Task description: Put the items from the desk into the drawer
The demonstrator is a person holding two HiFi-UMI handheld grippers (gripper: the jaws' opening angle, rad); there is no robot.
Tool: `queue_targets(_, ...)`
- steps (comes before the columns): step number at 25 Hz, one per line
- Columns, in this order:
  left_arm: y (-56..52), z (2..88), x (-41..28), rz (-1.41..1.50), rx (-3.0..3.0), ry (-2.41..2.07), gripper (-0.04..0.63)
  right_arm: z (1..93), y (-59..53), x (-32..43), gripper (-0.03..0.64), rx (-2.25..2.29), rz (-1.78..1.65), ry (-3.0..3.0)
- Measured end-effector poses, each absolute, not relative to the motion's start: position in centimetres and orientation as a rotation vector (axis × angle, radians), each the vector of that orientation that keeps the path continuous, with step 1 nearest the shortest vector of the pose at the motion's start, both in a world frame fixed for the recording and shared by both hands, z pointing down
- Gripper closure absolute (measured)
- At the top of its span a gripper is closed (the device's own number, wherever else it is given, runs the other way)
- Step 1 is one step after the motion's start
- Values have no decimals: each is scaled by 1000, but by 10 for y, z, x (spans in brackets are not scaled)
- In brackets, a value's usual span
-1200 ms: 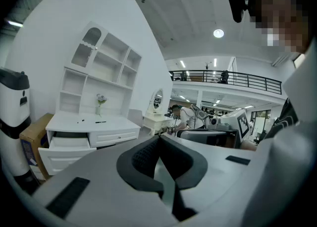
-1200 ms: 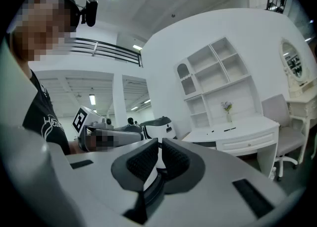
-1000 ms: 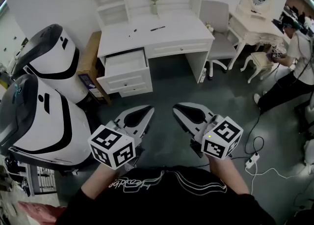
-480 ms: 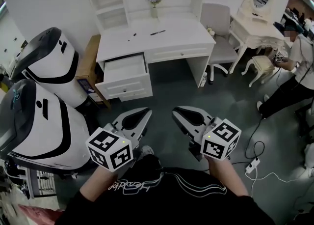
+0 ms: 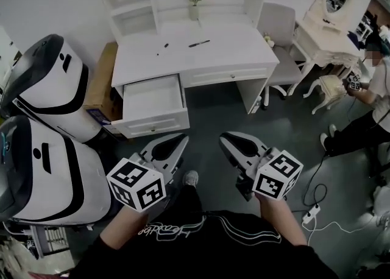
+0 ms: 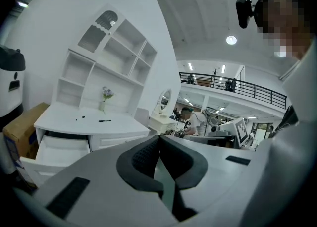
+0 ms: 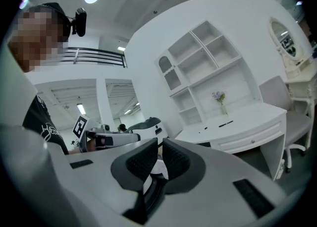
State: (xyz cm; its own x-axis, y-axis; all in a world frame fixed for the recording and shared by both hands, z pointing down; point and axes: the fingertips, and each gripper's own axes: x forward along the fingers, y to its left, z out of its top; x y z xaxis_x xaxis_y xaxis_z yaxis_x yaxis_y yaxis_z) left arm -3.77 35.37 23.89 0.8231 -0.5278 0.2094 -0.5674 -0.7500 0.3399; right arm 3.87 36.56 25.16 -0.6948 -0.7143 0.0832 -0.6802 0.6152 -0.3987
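Dead ahead at 12 o'clock, the desk (image 5: pixel 225 52) sits larger and nearer in the head view than a second ago. Your shoe (image 5: pixel 191 178) now shows between the grippers.

- Left gripper (image 5: pixel 183 139): jaws pressed together, nothing held.
- Right gripper (image 5: pixel 224 138): jaws drawn to a thin slit, nothing between them.
- Both are carried low in front of you, well short of the desk.

Task things lie on the desktop: a pen (image 5: pixel 199 43) near the middle and a small dark item (image 5: pixel 165 45) just to its 9 o'clock side.

- Drawer (image 5: pixel 155 127): pulled out at the desk's left end, at 11 o'clock; its bottom shows bare white.
- Vase (image 5: pixel 194 11) with flowers at the back of the desk.
- Cardboard box (image 5: pixel 100 83) against the desk's left side.

Dark floor lies between you and the drawer front. White machines (image 5: pixel 49 168) crowd 9 o'clock, a chair (image 5: pixel 277 34) stands at 1 o'clock, and a power strip (image 5: pixel 311 212) with cable lies at 4 o'clock.
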Motion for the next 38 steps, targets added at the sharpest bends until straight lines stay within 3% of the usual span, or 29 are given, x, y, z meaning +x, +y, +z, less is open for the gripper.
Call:
queue_targets(13, 82, 249, -47, 149, 2573, -750, 574, 253, 89, 21, 558, -1236, -683, 2722)
queue_targets(32, -125, 297, -43, 215, 2524, -1016, 569, 306, -92, 59, 558, -1121, -782, 2787)
queue_targets(38, -204, 342, -43, 375, 2442, -1110, 481, 340, -159, 75, 558, -1049, -903, 2822)
